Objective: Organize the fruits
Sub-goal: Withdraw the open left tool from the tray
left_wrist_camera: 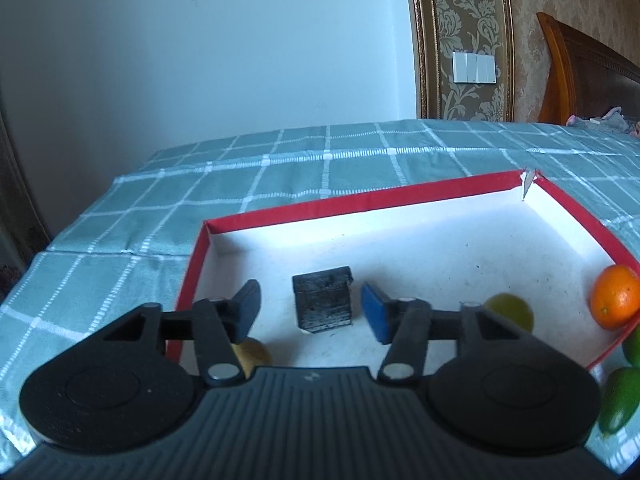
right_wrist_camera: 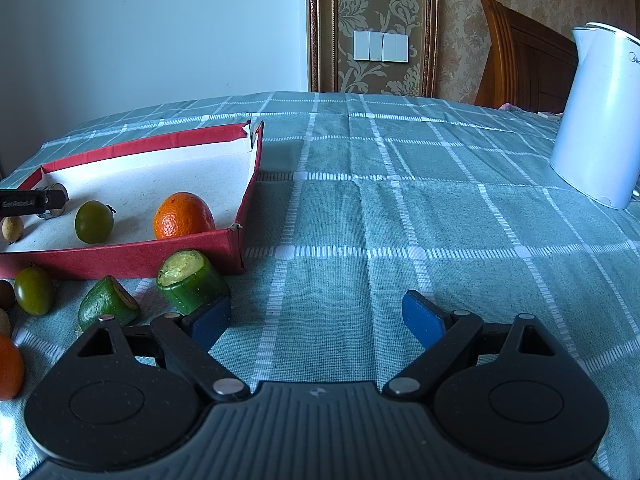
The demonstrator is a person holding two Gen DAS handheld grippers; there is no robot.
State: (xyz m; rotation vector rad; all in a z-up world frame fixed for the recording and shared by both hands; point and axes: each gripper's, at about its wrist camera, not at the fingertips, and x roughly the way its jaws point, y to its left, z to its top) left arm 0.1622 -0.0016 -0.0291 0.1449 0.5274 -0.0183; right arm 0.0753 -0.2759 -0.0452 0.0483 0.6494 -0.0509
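A dark blackened chunk [left_wrist_camera: 323, 299] stands upright on the white floor of the red-rimmed tray [left_wrist_camera: 304, 209], between the parted fingers of the left gripper [left_wrist_camera: 310, 307], which do not touch it. An orange [right_wrist_camera: 183, 216], a green fruit [right_wrist_camera: 94, 221] and a small tan fruit [right_wrist_camera: 12, 228] share the tray. The right gripper [right_wrist_camera: 316, 320] hangs wide apart over the checked cloth [right_wrist_camera: 400, 208], near two cucumber pieces [right_wrist_camera: 191, 280]; a white kettle [right_wrist_camera: 596, 120] shows partial lettering, "Mi".

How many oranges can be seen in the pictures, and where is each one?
2. One orange lies inside the red box, near its front right corner. The other orange lies on the tablecloth at the right wrist view's left edge, cut off. Others may be hidden.
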